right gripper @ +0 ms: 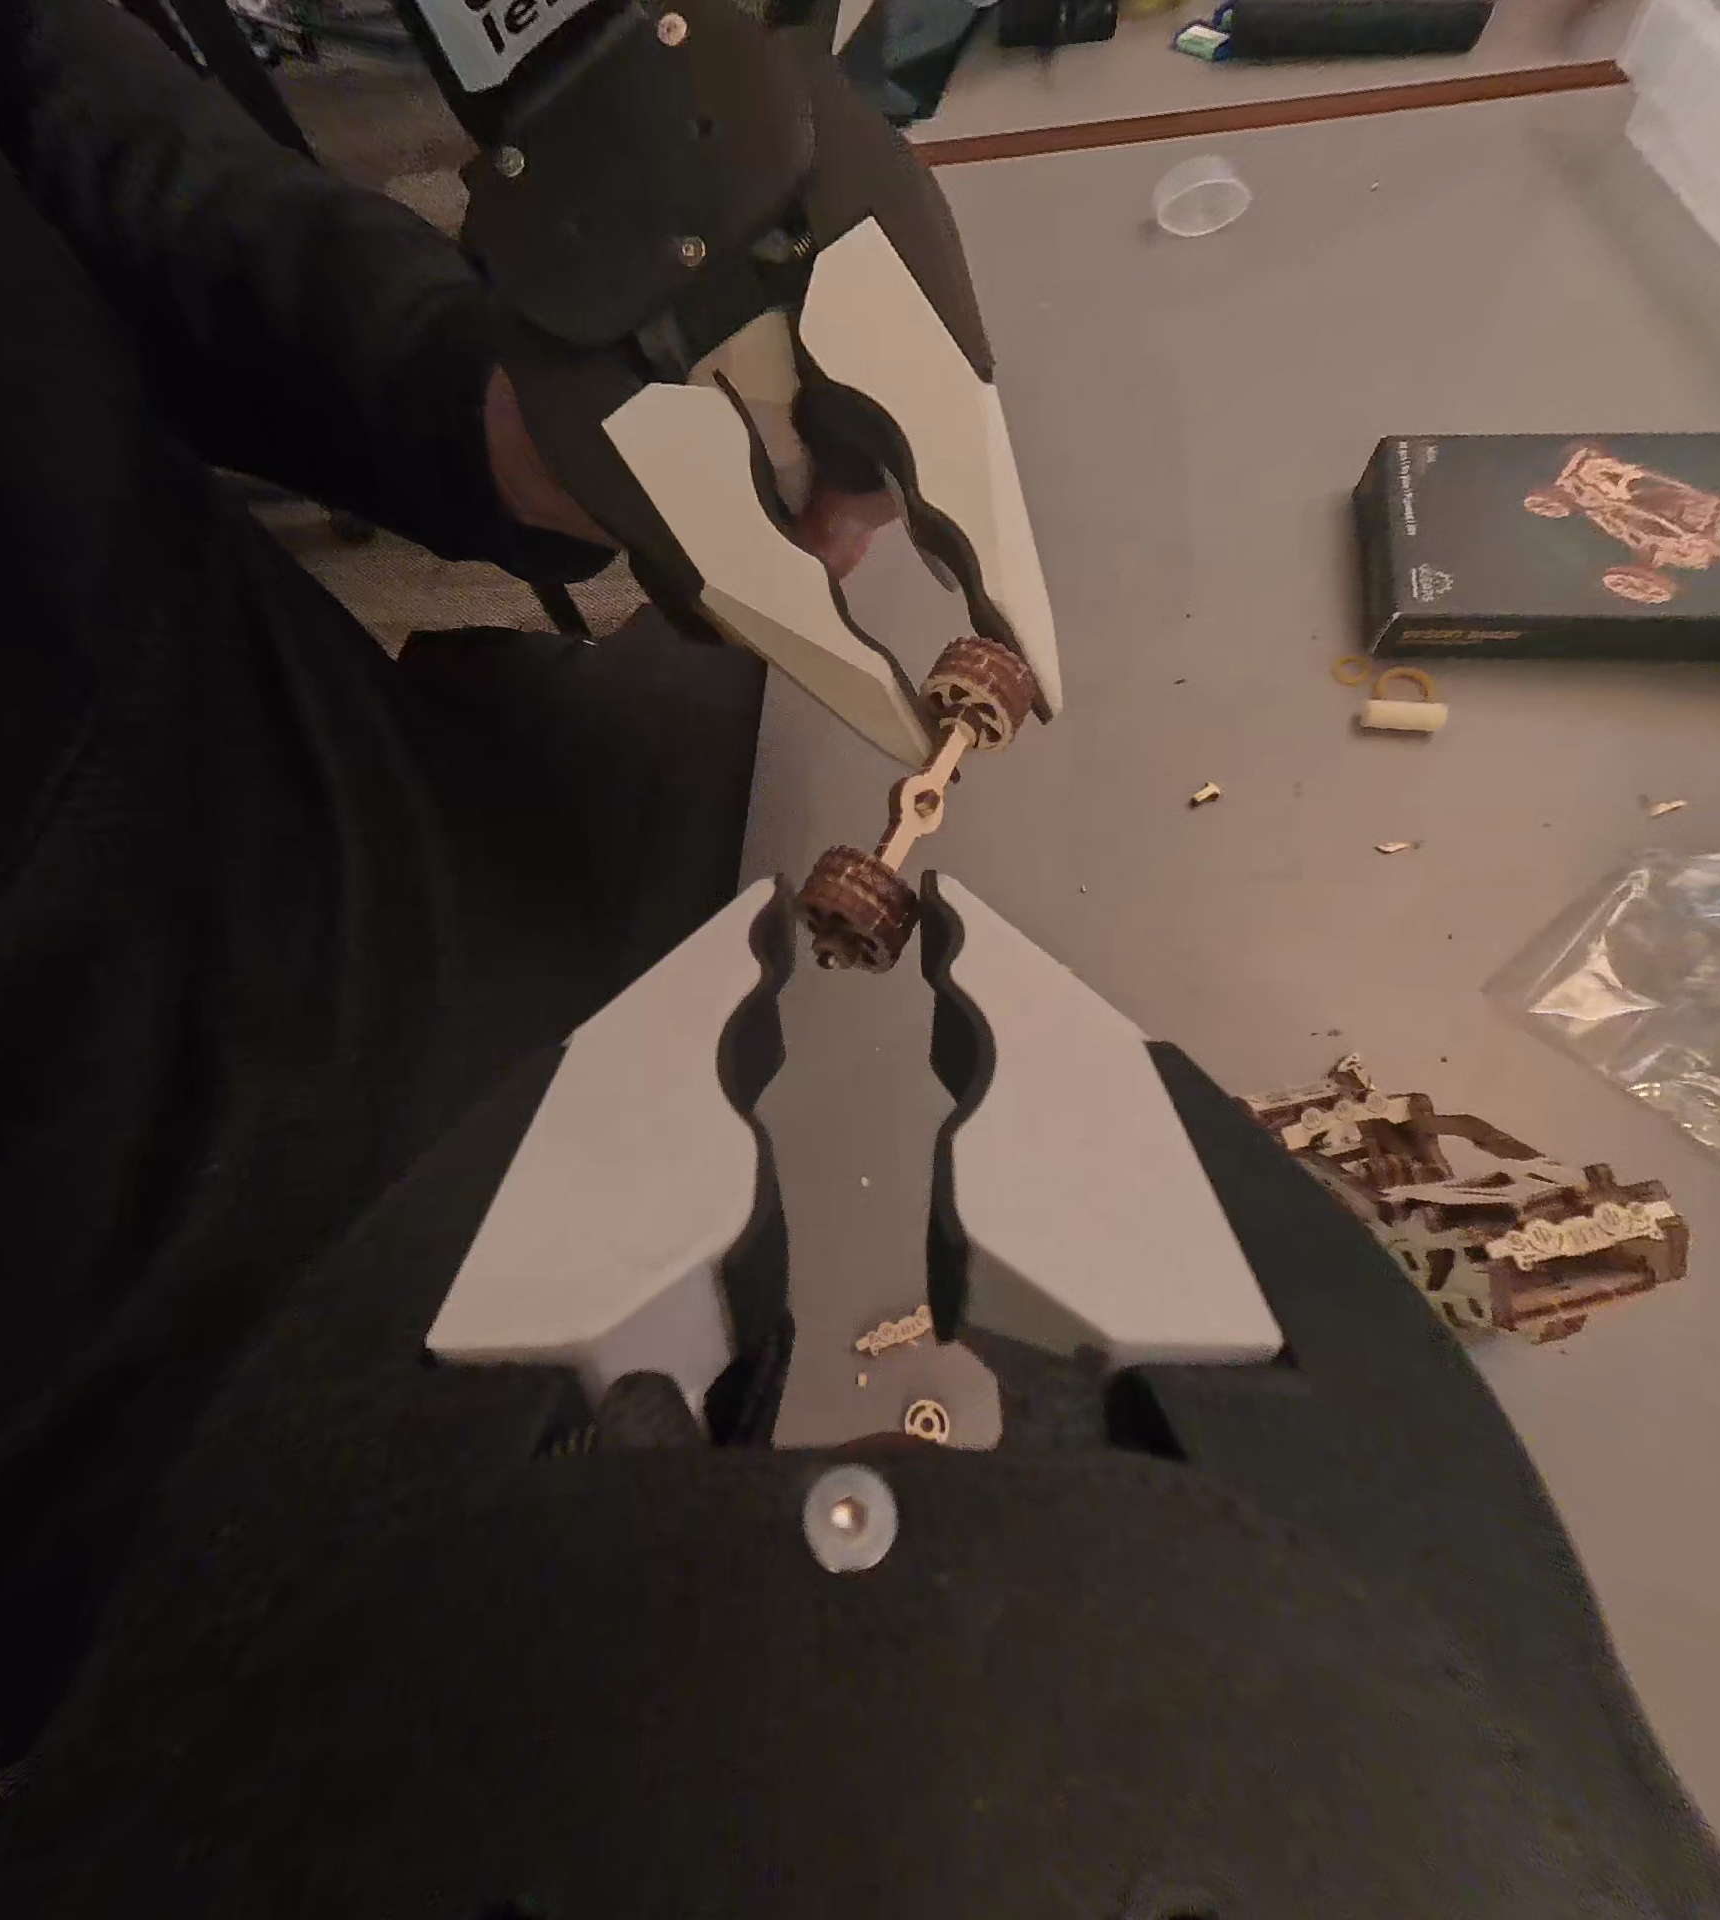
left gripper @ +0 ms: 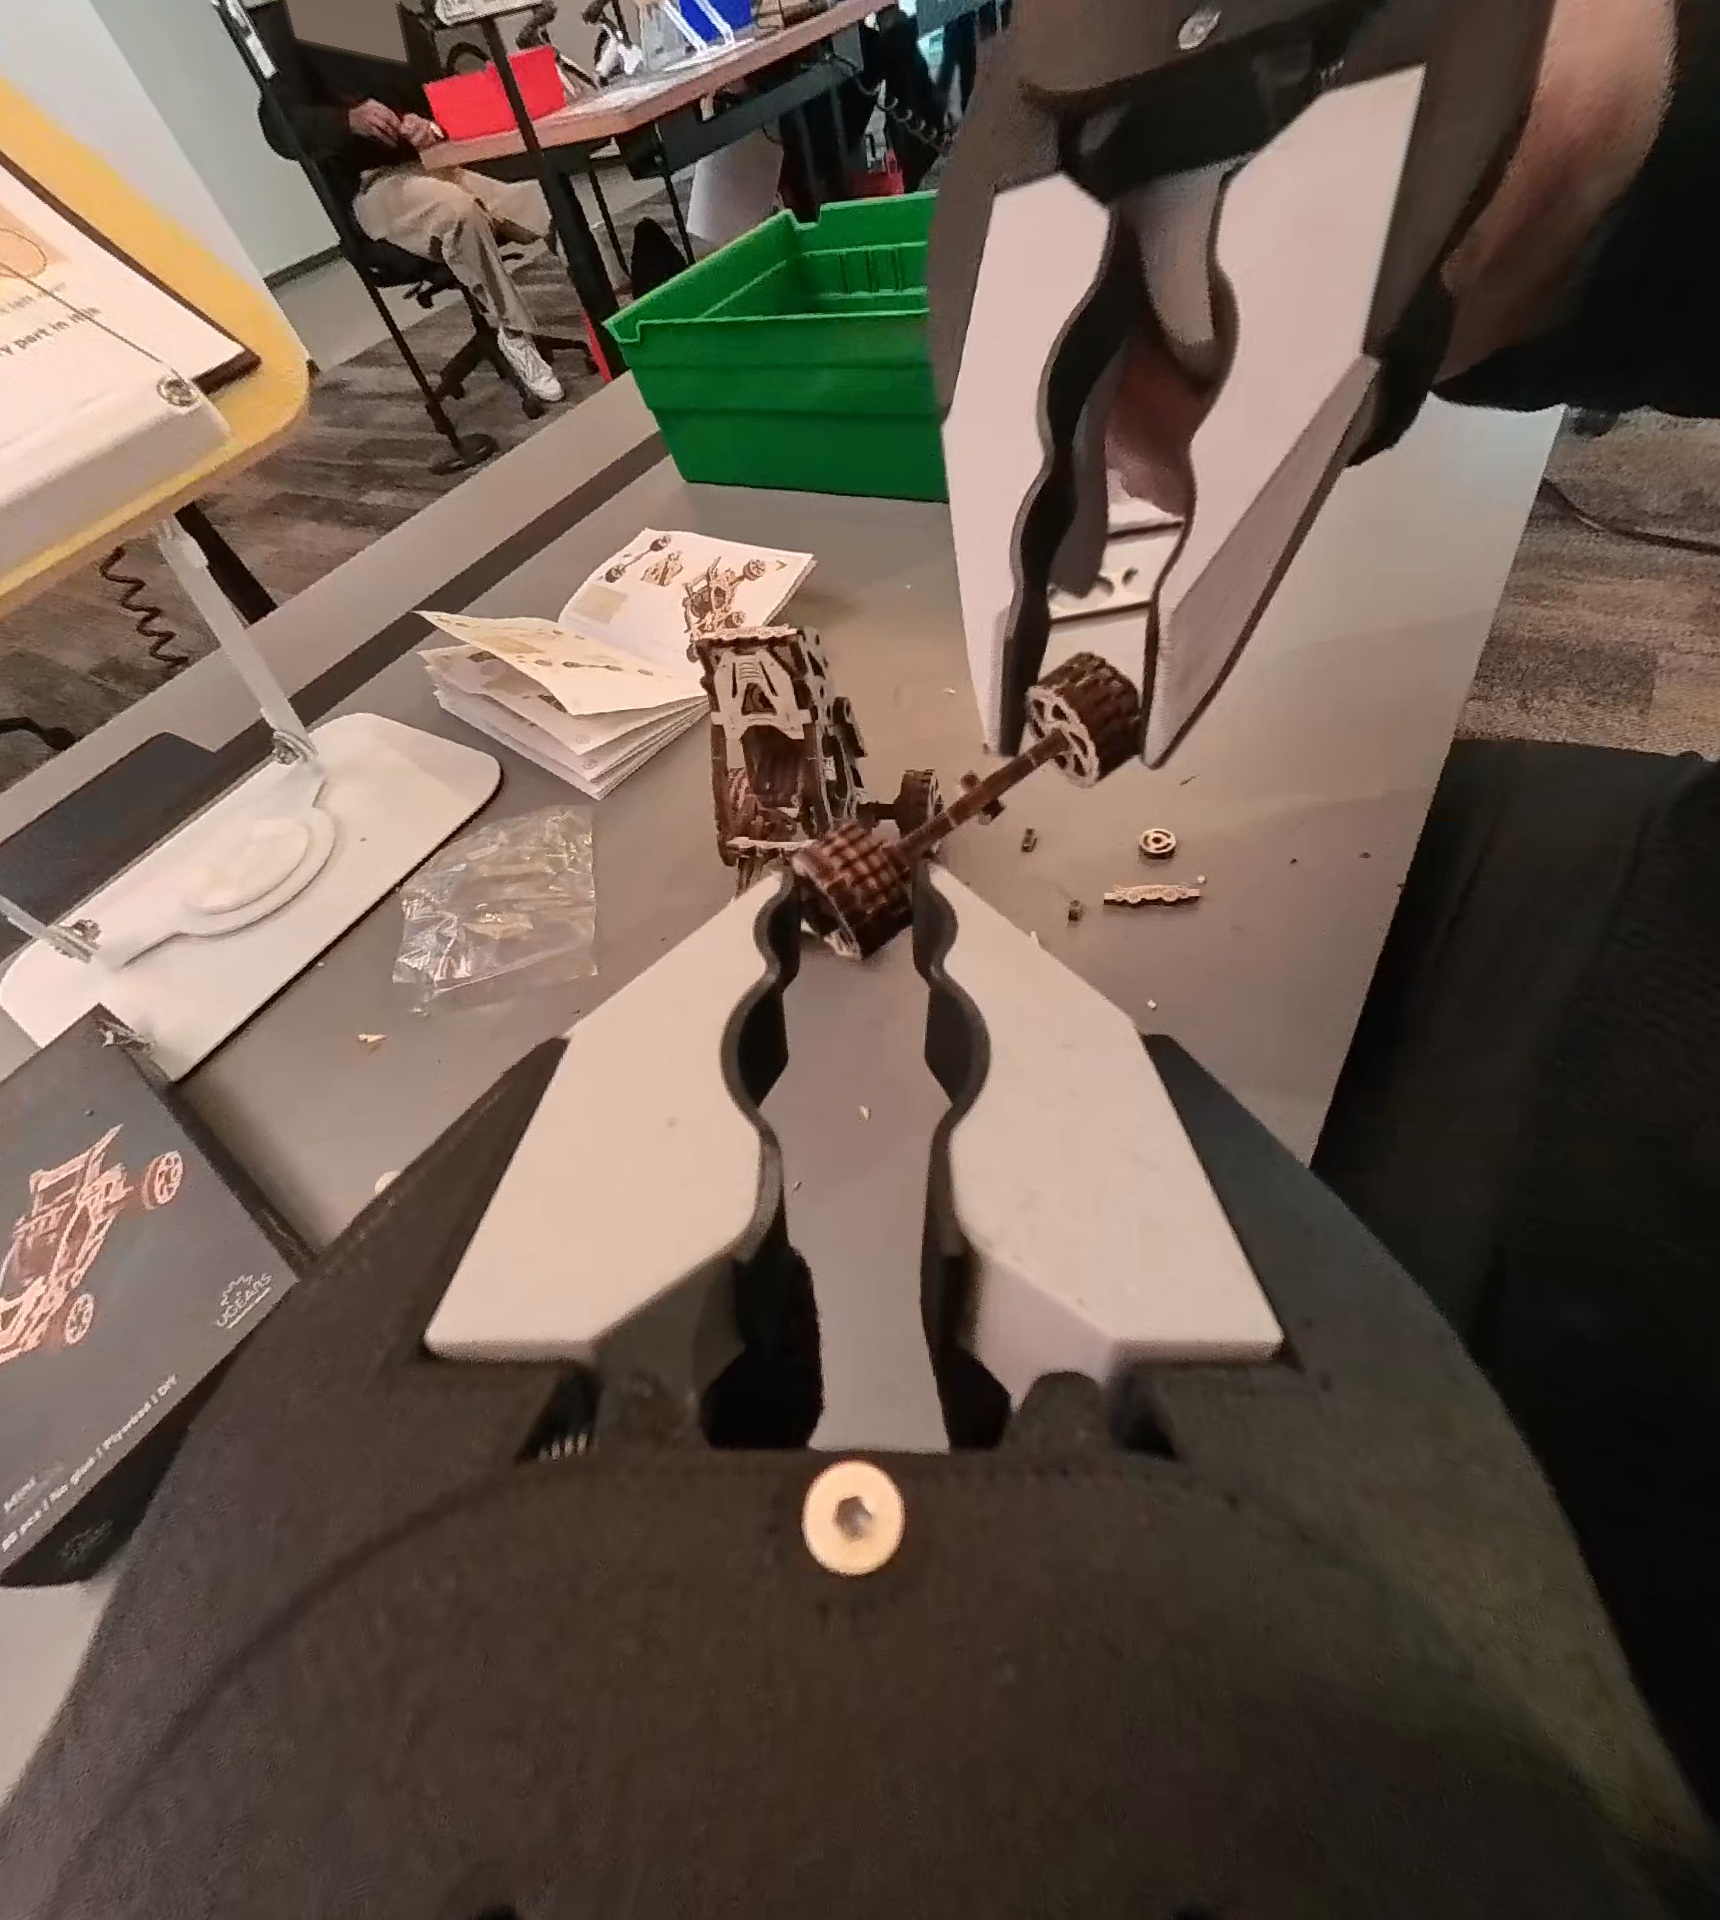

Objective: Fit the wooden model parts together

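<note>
A wooden axle [left gripper: 981,795] with a ridged wheel at each end is held in the air between both grippers. My left gripper [left gripper: 854,902] is shut on the near wheel [left gripper: 854,899]. The right gripper [left gripper: 1079,743] comes down from above, shut on the far wheel [left gripper: 1084,717]. In the right wrist view my right gripper [right gripper: 856,920] grips its wheel [right gripper: 854,920], the axle [right gripper: 923,805] runs to the other wheel [right gripper: 975,691], held by the left gripper [right gripper: 981,717]. The wooden buggy body [left gripper: 778,743] lies on the grey table, also seen in the right wrist view [right gripper: 1479,1216].
On the table are an open instruction booklet [left gripper: 586,665], a clear plastic bag [left gripper: 497,904], the dark kit box [left gripper: 56,1288], a lamp base [left gripper: 243,873], a green bin [left gripper: 804,353] and small loose wooden pieces [left gripper: 1152,891]. A person sits at a desk behind. Tip to tip, the grippers are about 4 cm apart.
</note>
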### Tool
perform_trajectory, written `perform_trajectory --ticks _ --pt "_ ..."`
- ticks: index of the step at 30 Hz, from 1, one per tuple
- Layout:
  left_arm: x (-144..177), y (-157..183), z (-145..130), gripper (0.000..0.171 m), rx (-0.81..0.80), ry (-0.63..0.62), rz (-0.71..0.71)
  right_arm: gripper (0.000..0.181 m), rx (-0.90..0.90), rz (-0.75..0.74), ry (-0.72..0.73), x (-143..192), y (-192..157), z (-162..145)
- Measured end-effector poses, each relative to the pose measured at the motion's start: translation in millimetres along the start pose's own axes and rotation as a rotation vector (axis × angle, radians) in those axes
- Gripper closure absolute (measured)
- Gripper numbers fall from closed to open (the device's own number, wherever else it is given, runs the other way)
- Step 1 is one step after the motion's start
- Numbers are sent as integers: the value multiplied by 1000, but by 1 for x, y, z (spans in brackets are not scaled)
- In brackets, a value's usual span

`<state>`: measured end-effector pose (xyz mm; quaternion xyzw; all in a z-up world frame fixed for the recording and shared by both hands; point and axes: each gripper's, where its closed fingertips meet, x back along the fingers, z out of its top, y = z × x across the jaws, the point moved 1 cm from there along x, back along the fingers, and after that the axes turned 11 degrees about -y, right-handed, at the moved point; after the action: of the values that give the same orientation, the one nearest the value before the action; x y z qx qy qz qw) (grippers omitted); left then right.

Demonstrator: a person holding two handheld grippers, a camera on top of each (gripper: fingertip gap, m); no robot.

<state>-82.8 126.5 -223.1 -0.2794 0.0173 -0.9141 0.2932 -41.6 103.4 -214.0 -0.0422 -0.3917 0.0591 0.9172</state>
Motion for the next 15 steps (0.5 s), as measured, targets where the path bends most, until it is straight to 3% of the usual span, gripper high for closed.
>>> perform_trajectory --ticks 5,10,13,15 --pt "-3 -6 -2 154 59 -36 -1 159 -21 -45 28 1 8 -1" --pt "-11 -9 -8 154 152 -118 -29 154 42 -209 24 0 19 5" --pt "-14 -11 -11 154 151 -160 -9 150 93 -327 -76 -7 26 3" --pt "-15 -12 -11 154 157 -178 1 160 122 -383 -123 -15 27 1"
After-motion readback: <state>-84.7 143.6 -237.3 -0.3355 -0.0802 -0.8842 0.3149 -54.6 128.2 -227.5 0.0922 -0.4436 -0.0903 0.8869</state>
